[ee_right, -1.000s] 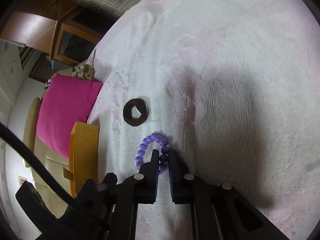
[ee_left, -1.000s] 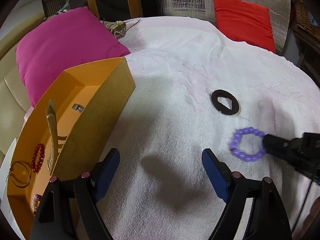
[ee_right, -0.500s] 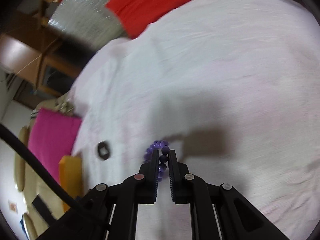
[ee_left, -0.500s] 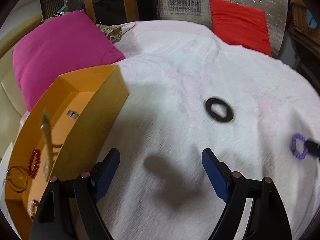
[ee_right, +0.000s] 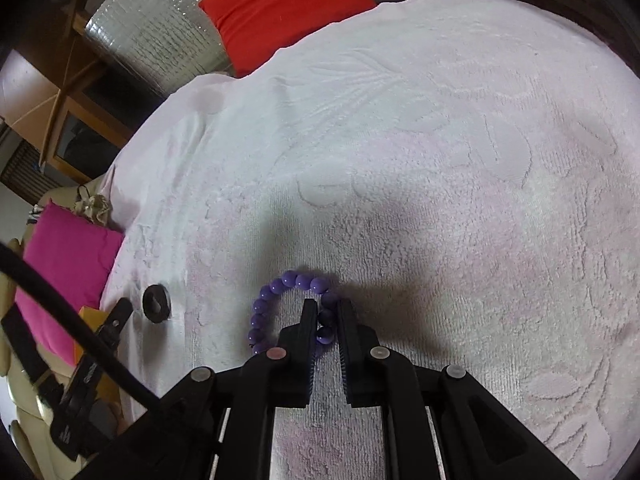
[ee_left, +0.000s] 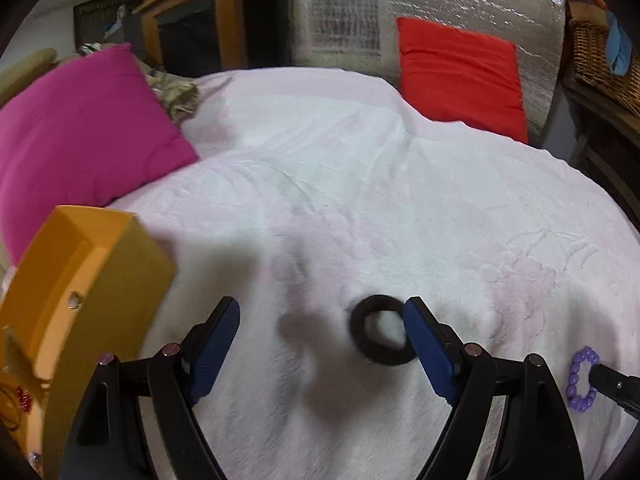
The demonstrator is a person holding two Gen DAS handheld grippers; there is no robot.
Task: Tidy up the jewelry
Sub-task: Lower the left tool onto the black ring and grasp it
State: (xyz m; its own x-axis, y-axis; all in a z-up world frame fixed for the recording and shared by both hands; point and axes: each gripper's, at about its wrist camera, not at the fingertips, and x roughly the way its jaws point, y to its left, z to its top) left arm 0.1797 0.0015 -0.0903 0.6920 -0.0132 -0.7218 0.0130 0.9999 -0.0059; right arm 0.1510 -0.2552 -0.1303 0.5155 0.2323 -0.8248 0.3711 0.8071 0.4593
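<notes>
2 black right tongs pinch a round-beaded purple bracelet.

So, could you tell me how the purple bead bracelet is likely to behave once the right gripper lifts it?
The purple bead bracelet is a loop of separate round beads, so it will probably sag and swing rather than hold its shape. The right gripper pinches only one side, so the rest should dangle. The glossy beads could slip or roll, though the plush white blanket should damp that.

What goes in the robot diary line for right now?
left tool: open, near black hair tie | right tool: shut on purple bead bracelet | orange box: waiting
</notes>
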